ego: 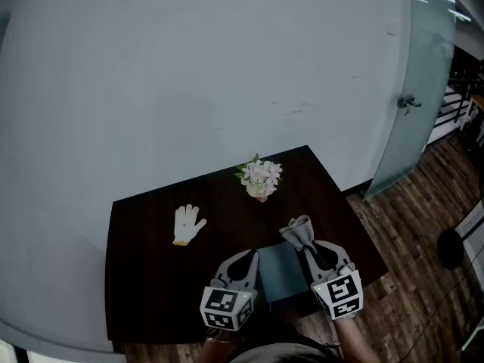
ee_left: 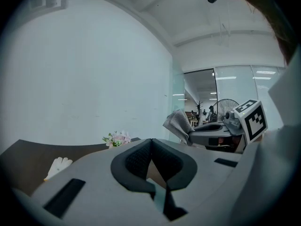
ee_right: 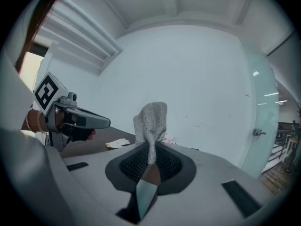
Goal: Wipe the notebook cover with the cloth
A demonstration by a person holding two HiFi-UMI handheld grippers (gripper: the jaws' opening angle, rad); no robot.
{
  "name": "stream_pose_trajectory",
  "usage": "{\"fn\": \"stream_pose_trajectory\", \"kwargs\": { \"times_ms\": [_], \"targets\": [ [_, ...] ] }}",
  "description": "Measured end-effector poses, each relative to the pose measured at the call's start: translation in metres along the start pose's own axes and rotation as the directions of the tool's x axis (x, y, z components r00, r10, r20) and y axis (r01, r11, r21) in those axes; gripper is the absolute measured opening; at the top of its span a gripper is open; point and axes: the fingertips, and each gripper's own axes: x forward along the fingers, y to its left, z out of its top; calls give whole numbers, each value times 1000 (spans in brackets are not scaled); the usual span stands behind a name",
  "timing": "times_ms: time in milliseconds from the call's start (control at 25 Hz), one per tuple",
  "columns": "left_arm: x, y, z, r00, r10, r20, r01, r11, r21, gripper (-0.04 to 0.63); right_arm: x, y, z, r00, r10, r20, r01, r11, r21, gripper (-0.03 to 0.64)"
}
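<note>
Notebook (ego: 281, 272) flat on counter (ego: 151, 278) between left tool (ee_left: 151, 146), jaws together and empty, and right tool (ee_right: 150, 158) pinching cloth (ee_right: 151, 119).

Dark tabletop (ego: 151, 278) carries three items: teal notebook (ego: 281, 271) flat between left gripper (ego: 246, 255) and right gripper (ego: 305, 246), white glove (ego: 187, 224) ahead-left of left gripper, flower bunch (ego: 260, 178) beyond both.

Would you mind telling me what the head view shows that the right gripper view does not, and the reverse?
Only the head view shows the notebook lying flat on the table between the two grippers. Only the right gripper view shows, close up, the right gripper shut on the cloth, plus the ceiling. Both show the cloth, the white glove, the flowers and the left gripper.
</note>
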Motion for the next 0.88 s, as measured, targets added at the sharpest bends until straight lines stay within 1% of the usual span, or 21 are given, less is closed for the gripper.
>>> {"fn": "stream_pose_trajectory", "kwargs": {
  "times_ms": [120, 360, 640, 880],
  "targets": [
    [-2, 0, 2, 1000, 2, 6, -2, 1000, 1, 18, -2, -1, 3, 1000, -5, 8, 5, 1000, 13, 43],
    [-2, 0, 12, 1000, 0, 32, 0, 1000, -7, 18, -3, -1, 6, 1000, -13, -3, 13, 1000, 8, 41],
    [-1, 0, 9, 999, -14, 30, 14, 1000, -1, 18, -3, -2, 4, 1000, -26, -4, 26, 999, 18, 41],
    [2, -7, 9, 999, -28, 29, 29, 1000, -11, 18, -6, -7, 2, 1000, -30, -4, 30, 999, 29, 41]
  ]
}}
